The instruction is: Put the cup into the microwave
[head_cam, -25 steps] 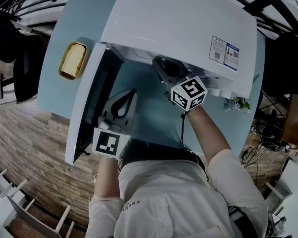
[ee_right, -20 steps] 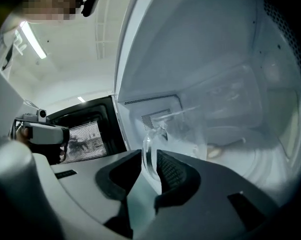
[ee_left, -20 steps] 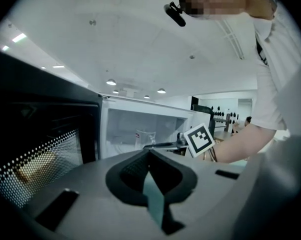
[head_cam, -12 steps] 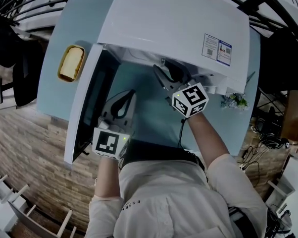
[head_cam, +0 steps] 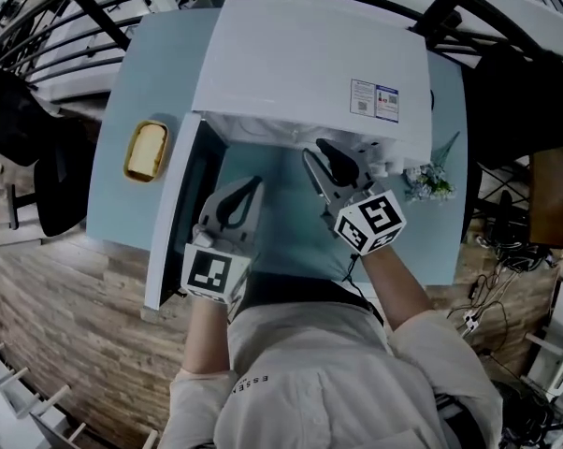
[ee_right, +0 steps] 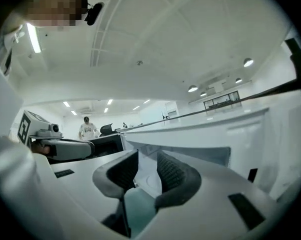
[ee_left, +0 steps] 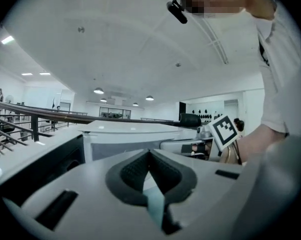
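The white microwave [head_cam: 310,64] stands on the light blue table [head_cam: 151,73], its door [head_cam: 174,213] swung open to the left. My right gripper [head_cam: 321,148] hovers just in front of the oven's mouth, open, with nothing between its fingers. The right gripper view looks past that gripper [ee_right: 147,159] into the pale cavity [ee_right: 215,134]; I cannot make out the cup there. My left gripper [head_cam: 249,183] is beside the open door, shut and empty, and in the left gripper view [ee_left: 149,154] its tips meet. In the head view the microwave's top hides the cavity.
A yellow block in a small dish [head_cam: 146,150] lies on the table left of the door. A little plant [head_cam: 426,183] sits at the microwave's right corner. Wooden floor runs along the table's near edge. A person [ee_right: 88,129] stands far off in the room.
My right gripper has drawn back out of the microwave's mouth, risen, and its jaws have come apart. The left gripper has lifted a little beside the door.
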